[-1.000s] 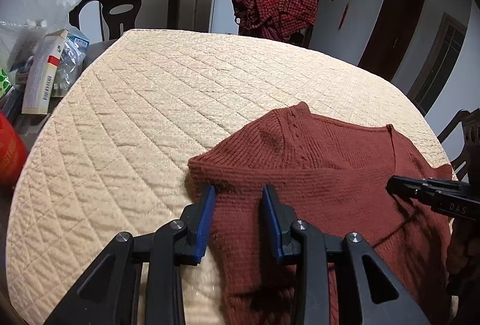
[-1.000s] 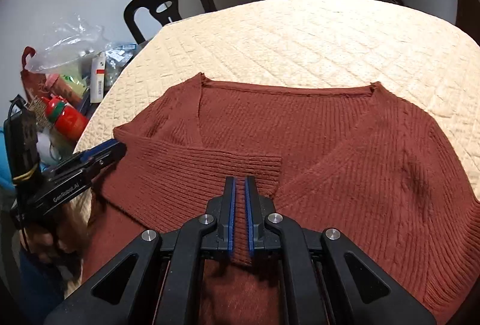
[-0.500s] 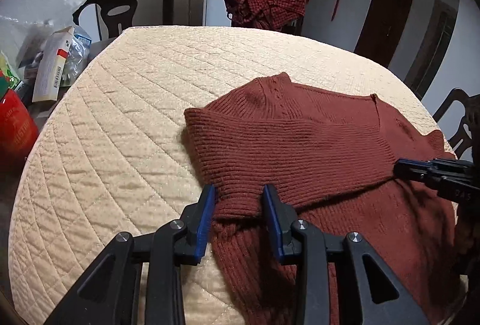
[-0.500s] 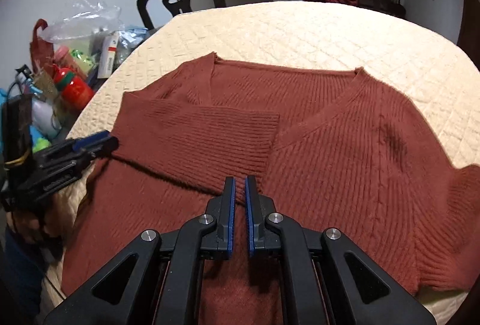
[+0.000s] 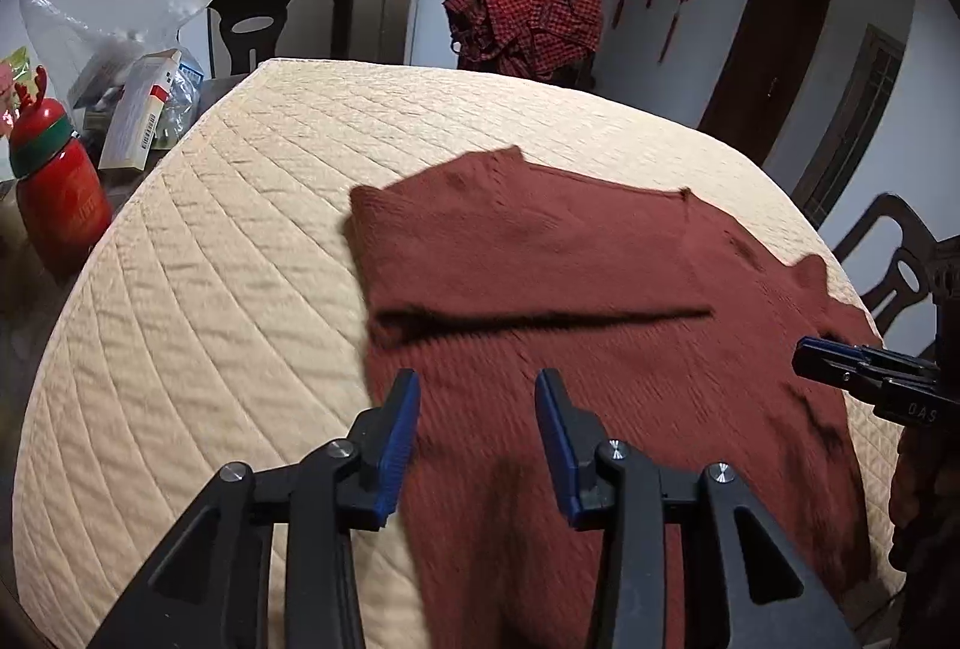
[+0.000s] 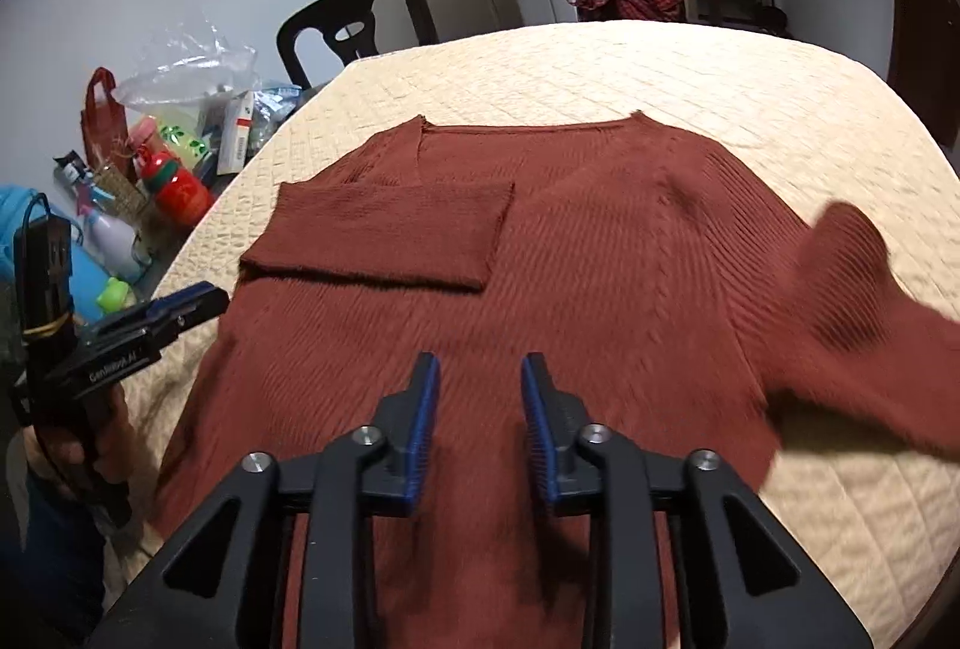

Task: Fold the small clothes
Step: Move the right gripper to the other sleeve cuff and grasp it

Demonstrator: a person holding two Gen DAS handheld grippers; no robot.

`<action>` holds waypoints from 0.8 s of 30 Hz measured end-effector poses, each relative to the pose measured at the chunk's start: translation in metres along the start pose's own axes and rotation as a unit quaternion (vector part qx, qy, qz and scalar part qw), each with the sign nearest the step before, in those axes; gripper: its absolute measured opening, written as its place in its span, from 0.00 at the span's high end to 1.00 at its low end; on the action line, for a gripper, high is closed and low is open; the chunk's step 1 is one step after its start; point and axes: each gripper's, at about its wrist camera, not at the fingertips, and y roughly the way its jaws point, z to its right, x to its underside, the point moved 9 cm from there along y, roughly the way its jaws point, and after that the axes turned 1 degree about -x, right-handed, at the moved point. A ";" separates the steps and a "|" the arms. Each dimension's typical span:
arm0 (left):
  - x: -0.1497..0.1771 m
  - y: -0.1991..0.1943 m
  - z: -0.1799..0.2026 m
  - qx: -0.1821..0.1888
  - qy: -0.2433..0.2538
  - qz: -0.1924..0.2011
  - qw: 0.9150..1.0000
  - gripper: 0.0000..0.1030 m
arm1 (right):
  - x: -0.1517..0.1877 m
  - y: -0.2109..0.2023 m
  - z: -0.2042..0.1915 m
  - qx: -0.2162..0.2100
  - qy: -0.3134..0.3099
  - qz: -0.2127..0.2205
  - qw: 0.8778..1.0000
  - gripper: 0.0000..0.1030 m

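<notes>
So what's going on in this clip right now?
A person with a handheld gripper in each hand is folding a rust-red knit sweater spread on a table with a quilted cream cover. One sleeve lies folded across the chest; the other sleeve is spread out to the side. The left gripper and right gripper are both open above the sweater's lower half, holding nothing.

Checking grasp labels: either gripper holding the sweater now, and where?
Nothing held. Left gripper and right gripper are both open above the sweater, jaws empty.
</notes>
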 end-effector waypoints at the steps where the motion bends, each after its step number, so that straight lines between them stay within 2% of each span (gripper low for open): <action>1: 0.004 -0.003 0.004 0.001 0.001 0.001 1.000 0.57 | 0.004 -0.005 -0.001 0.000 -0.002 0.004 1.000 0.62; 2: 0.007 -0.006 0.007 0.002 0.002 0.000 1.000 0.56 | 0.009 -0.009 0.000 0.002 -0.002 0.006 1.000 0.59; 8: 0.020 -0.018 0.025 0.011 0.006 0.004 1.000 0.51 | 0.031 -0.025 0.014 0.009 0.024 0.007 1.000 0.59; 15: 0.017 -0.009 0.047 0.024 0.014 -0.006 1.000 0.51 | 0.033 -0.036 0.041 0.022 0.074 0.023 0.997 0.59; 20: 0.007 -0.008 0.074 0.038 0.037 0.004 0.999 0.47 | 0.034 -0.049 0.074 0.042 0.122 0.042 0.991 0.59; 24: 0.000 0.002 0.089 0.038 0.052 0.006 0.998 0.47 | 0.037 -0.065 0.113 0.066 0.181 0.063 0.979 0.59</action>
